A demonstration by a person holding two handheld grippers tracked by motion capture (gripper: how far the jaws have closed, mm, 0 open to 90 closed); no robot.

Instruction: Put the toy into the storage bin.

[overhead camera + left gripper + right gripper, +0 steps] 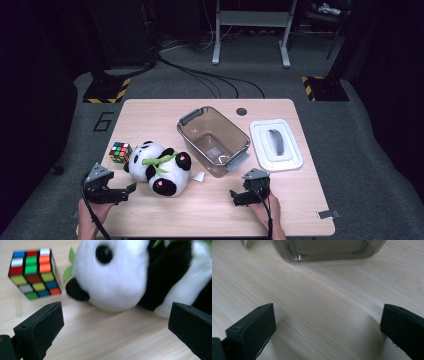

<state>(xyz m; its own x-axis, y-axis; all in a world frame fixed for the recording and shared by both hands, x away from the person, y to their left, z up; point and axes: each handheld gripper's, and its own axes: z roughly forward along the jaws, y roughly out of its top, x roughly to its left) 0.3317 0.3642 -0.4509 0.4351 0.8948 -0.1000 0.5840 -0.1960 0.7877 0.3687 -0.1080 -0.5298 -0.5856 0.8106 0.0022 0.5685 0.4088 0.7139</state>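
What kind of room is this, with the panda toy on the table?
Probably a recording studio or lab: dark curtains all round, cables across the grey floor, and hazard-striped stand bases beside a numbered wooden table.

In the left gripper view the panda (117,277) runs off the top and right edges, so its body and limbs are cut away and only one eye shows; its fur is softly blurred. The green leaves (68,267) beside its head are partly hidden behind it. The cube (33,272) shows two faces, the rest turned away. The right-hand jaw of the left tongs (116,327) is cut by the picture's edge.

In the right gripper view the bin (327,250) is cut off at the top, leaving only its lower wall. A white scrap (245,242) at the top edge is too cropped to identify.

In the high view the grey object on the lid (276,144) is too small to tell.
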